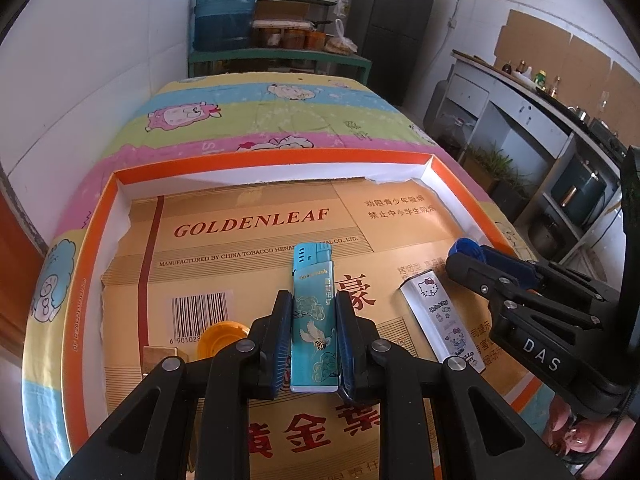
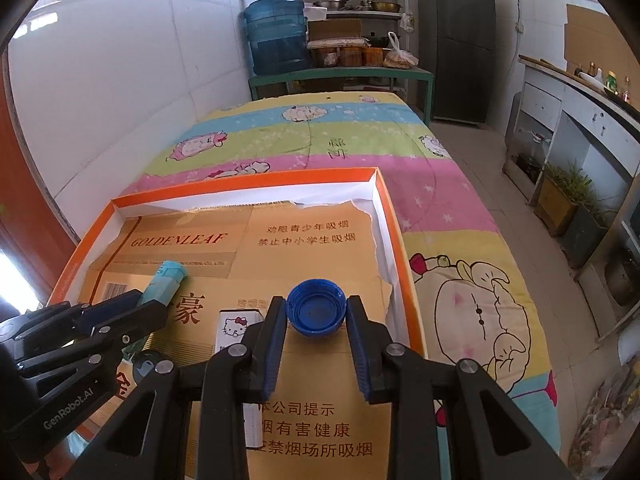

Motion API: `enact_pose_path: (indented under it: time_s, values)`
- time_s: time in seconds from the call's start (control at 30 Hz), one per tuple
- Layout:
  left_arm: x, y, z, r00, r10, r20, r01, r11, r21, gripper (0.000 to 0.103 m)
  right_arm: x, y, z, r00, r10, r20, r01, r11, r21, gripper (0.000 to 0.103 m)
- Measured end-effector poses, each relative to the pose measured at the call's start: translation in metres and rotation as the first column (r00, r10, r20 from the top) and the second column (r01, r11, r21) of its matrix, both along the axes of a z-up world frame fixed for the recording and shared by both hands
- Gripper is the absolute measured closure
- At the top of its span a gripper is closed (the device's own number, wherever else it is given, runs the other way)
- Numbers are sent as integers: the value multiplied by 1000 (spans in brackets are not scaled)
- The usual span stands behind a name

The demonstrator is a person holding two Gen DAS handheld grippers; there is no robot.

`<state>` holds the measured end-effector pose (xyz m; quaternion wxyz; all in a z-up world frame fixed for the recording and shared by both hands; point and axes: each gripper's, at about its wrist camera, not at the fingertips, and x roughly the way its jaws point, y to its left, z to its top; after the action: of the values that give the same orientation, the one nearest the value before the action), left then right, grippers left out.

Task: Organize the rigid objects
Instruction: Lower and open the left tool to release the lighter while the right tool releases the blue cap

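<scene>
Orange-rimmed tray (image 1: 72, 280), lined with gold cardboard, on the cartoon quilt (image 1: 256, 112). Inside the tray: Hello Kitty lighter (image 1: 440, 320) lying right of centre; teal lighter (image 1: 314, 320) clamped in left tongs (image 1: 312, 336) above tray centre; blue bottle cap (image 2: 316, 308) gripped by right tongs (image 2: 316, 320) near tray's right wall; yellow cap (image 1: 220, 338) lower left.

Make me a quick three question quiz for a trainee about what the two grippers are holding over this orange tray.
1. True or false: the left gripper is shut on the teal lighter.
2. What does the right gripper grip? A) yellow cap B) blue bottle cap C) Hello Kitty lighter
3. Fill in: the cardboard lining the orange tray reads ____.

Key: 1 true; 2 B; 3 GOLDENLEAF.
</scene>
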<state>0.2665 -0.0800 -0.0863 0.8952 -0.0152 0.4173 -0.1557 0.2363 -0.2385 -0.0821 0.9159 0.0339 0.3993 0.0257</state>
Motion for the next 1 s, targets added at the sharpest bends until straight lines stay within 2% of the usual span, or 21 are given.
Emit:
enact_pose_path:
  time_s: [0.27, 0.53, 0.7, 0.77, 1.0]
  values:
    - [0, -1, -2, 1000, 0, 5, 0, 1000, 12, 81, 2, 2, -6, 1000, -2, -20, 2, 999, -33, 72]
    - [2, 6, -2, 1000, 5, -6, -5, 999, -38, 80, 1, 6, -7, 1000, -5, -18, 4, 998, -58, 72]
    - [3, 9, -2, 1000, 0, -14, -1, 997, -72, 75, 2, 7, -7, 1000, -10, -17, 8, 998, -67, 72]
    - [2, 10, -1, 1000, -1, -13, 0, 997, -81, 70, 1, 7, -6, 1000, -12, -12, 11, 997, -73, 72]
    - [1, 10, 0, 1000, 2, -11, -3, 996, -92, 66, -1, 9, -2, 1000, -8, 15, 10, 995, -95, 72]
